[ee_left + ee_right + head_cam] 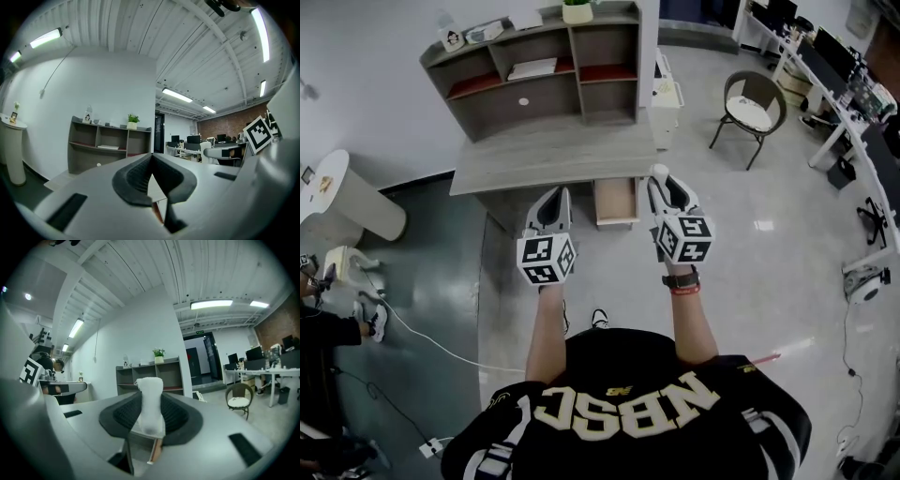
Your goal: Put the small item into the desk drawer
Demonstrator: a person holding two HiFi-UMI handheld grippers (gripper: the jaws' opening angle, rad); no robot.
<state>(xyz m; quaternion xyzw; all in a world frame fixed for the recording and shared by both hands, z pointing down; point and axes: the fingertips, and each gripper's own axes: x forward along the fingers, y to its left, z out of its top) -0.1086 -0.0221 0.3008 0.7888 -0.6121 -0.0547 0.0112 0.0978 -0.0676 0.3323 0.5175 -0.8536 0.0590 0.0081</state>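
Note:
My right gripper (pixel 662 176) is shut on a small white item (pixel 150 405). The item stands upright between the dark pads and sticks out past their tips. In the head view this gripper hangs just right of the open wooden drawer (pixel 616 202) under the grey desk (pixel 546 157). My left gripper (pixel 554 193) hovers just left of the drawer at the desk's front edge. Its jaws meet at the tips (pixel 151 156) with nothing between them. The inside of the drawer is mostly hidden from here.
A grey shelf unit (pixel 539 73) with a potted plant (pixel 577 10) stands on the desk's back. A white cabinet (pixel 666 101) adjoins the desk on the right, with a round chair (pixel 754 106) beyond. A white round table (pixel 347 199) and a seated person (pixel 321 345) are at left.

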